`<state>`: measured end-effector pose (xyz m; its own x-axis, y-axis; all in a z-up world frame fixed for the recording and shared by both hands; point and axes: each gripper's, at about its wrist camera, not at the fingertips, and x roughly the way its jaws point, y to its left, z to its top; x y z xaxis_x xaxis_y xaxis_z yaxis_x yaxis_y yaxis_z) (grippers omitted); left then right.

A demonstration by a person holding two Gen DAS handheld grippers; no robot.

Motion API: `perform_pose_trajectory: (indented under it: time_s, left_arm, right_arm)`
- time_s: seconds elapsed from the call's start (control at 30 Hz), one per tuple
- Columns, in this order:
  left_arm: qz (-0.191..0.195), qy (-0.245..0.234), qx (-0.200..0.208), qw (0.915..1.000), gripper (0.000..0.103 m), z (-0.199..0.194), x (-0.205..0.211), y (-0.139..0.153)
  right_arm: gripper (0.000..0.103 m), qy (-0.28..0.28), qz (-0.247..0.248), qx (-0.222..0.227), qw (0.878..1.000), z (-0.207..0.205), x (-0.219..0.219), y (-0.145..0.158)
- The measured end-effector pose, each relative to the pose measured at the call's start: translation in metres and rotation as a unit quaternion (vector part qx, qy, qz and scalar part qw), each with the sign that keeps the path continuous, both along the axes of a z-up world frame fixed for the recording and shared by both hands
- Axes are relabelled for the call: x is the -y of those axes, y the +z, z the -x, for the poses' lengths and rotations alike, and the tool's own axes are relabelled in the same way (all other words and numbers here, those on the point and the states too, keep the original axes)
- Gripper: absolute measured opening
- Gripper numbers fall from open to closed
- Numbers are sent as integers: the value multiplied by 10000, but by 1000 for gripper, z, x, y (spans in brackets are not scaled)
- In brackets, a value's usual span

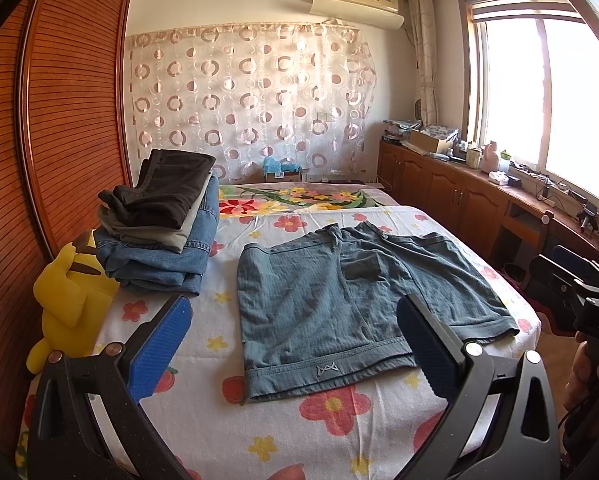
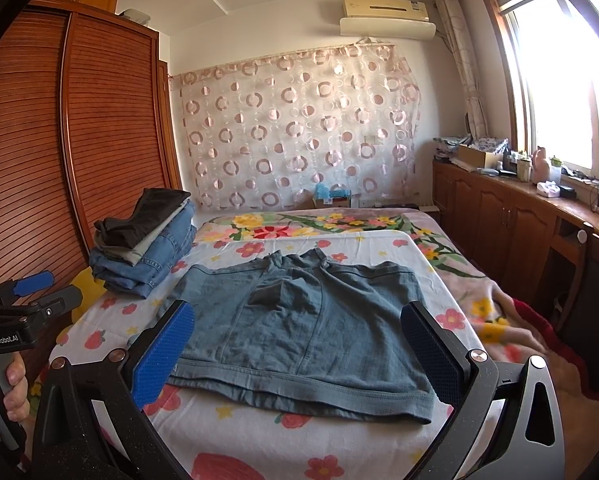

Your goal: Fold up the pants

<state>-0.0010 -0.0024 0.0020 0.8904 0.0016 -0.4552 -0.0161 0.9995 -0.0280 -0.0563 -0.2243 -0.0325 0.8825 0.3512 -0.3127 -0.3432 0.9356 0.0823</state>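
We see only part of the yellow plush toy [image 1: 69,300], its lower body lost behind the left gripper [image 1: 295,344]. In the right wrist view that toy is nearly all hidden behind the folded stack [image 2: 147,248]. The small items on the desk [image 2: 539,184] by the window are too tiny to name. The hand [image 1: 583,368] at the right edge is cut off.

Bed [image 1: 299,432]: floral sheet.
On it: blue-grey shorts [image 1: 351,300] spread flat; stack of folded clothes [image 1: 163,232] far left; yellow plush toy [image 1: 71,300] at left edge.
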Motion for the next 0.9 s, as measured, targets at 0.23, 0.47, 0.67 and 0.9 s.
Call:
perform_pose_trajectory:
  time_s: [0.23,0.47,0.67,0.9]
  left_arm:
    - [-2,5,10,10000,103,0,0,0]
    - [-14,18,43,10000,103,0,0,3]
    - [-18,13,54,10000,103,1,0,3]
    - [-20,12,56,10000,103,1,0,5]
  right_arm:
    - [103,7,-15,1,10000,0,1,0]
    - [103,10,-15,-1,10000,0,1,0]
    - [103,12,-23,-2,10000,2,1,0]
    - [103,14,-30,2,10000,3,1,0]
